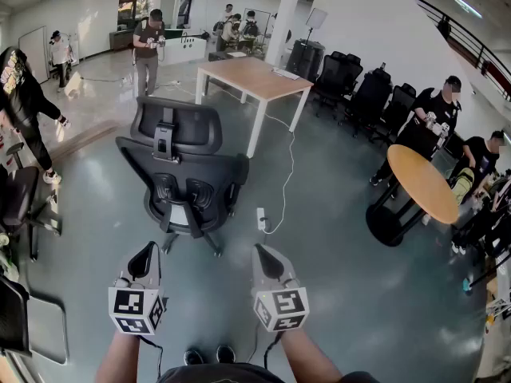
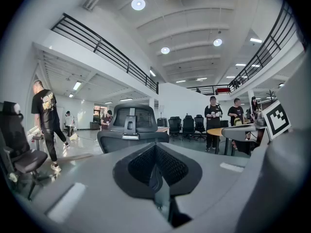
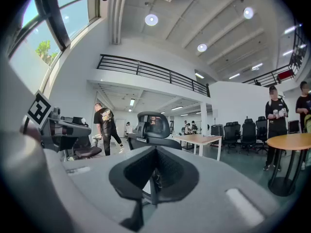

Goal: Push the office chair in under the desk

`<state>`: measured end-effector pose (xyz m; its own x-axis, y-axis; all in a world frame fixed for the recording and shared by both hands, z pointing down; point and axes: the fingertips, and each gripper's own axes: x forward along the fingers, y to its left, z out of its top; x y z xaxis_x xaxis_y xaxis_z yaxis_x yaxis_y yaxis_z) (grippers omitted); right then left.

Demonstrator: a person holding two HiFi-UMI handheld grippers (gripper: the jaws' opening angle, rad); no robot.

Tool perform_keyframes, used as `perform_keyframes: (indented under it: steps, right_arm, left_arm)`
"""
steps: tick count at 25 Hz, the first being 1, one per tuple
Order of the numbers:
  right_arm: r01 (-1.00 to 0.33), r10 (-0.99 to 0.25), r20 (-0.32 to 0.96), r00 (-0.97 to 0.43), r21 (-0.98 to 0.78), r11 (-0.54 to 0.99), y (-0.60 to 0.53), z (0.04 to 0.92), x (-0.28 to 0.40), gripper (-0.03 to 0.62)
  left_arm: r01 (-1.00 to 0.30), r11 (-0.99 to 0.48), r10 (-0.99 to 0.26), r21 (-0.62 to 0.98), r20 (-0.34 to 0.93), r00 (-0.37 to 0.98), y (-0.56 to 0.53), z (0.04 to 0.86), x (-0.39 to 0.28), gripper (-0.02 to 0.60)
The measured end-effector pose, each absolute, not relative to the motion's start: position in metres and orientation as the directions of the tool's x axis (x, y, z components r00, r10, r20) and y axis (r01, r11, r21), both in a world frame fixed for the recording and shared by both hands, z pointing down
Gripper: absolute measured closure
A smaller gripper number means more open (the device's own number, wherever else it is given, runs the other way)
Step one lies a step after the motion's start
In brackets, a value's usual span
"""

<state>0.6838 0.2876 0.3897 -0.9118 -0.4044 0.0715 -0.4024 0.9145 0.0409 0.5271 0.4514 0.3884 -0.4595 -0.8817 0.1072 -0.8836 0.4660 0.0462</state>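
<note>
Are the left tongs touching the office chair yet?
Apart. The head view shows a strip of floor between the shut left tongs and the office chair, which stands farther ahead.

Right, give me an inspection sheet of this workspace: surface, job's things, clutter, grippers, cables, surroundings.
Surface: glossy grey floor.
Job's things: office chair stands apart from the desk, backrest toward the grippers; not yet pushed in.
Clutter: power strip on the floor, right of the chair's base.
Grippers: left gripper and right gripper both shut, nothing held, short of the chair.
Cables: white cable runs from the desk down to the power strip.
Surroundings: round table, row of black chairs, several people standing about.
</note>
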Motion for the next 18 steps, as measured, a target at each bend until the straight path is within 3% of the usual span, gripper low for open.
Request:
perform_keyframes:
  steps: [18]
  right_arm:
    - [-0.422,-0.424,0.053,-0.904,0.047,0.906,0.294,0.3847,0.6844,0.603]
  left_arm:
    - [-0.899,0.432,-0.899,0.067,0.106,-0.424,0.449,0.39,0.5297,0.563]
